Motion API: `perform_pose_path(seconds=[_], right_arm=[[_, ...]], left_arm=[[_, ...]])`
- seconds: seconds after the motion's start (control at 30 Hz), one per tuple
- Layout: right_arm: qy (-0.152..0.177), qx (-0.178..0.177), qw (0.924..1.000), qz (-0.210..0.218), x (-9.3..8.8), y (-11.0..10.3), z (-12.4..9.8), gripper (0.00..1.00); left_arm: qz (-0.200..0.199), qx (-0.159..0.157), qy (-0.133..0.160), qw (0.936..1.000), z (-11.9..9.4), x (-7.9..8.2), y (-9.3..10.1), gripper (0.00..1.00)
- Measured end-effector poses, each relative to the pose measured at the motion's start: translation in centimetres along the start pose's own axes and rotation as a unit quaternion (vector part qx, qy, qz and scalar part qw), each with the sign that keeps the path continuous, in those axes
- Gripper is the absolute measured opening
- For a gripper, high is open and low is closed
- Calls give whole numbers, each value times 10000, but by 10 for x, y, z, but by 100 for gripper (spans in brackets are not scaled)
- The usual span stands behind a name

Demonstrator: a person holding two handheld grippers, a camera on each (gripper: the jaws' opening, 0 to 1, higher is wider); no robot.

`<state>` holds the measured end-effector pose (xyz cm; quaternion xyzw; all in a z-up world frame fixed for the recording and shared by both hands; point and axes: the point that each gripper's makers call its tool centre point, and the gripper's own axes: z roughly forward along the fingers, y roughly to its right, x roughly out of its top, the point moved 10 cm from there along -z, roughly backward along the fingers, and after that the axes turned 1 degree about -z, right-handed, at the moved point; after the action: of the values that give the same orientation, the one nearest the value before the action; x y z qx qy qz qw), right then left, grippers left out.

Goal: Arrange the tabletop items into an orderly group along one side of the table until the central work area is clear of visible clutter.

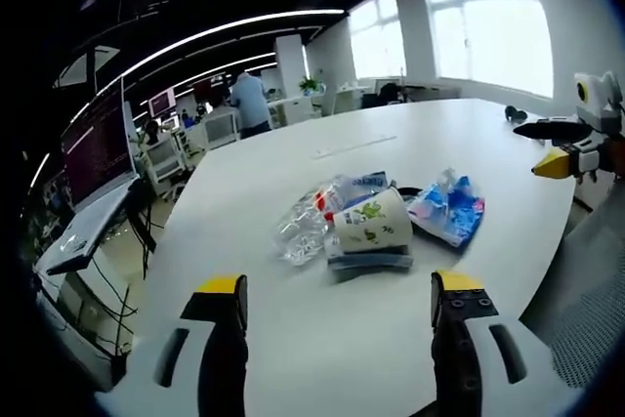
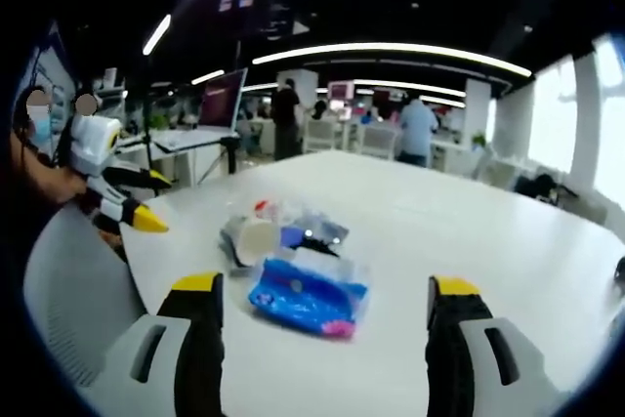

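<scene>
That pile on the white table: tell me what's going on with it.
A person holds a gripper in each hand, both open and holding nothing. The left gripper and right gripper face the pile from opposite sides. The paper cup, crumpled plastic bottle and blue packet lie bunched together on the table, untouched. Sorting does not appear to have started.

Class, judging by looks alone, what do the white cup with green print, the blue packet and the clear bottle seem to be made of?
White cup with green print: probably paper, since its surface looks matte.
Blue packet: likely thin plastic film, glossy and wrinkled, with highlights.
Clear bottle: apparently thin transparent plastic, crumpled and see-through.
</scene>
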<state>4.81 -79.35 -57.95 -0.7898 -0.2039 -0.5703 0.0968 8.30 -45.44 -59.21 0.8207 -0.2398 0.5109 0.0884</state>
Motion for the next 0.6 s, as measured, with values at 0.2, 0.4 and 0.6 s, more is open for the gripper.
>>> perform_pose_path(seconds=[0.2, 0.4, 0.6], right_arm=[[-8, 162, 9998, -129, 10, 3, 15, 83], [-28, 329, 9984, -464, 21, 5, 29, 76], [42, 411, 9982, -445, 27, 11, 43, 76]], left_arm=[[-16, -27, 15, 10000, 7, 6, -5, 73], [7, -4, 34, 10000, 16, 14, -13, 71], [-1, 13, 34, 10000, 22, 19, -19, 69]])
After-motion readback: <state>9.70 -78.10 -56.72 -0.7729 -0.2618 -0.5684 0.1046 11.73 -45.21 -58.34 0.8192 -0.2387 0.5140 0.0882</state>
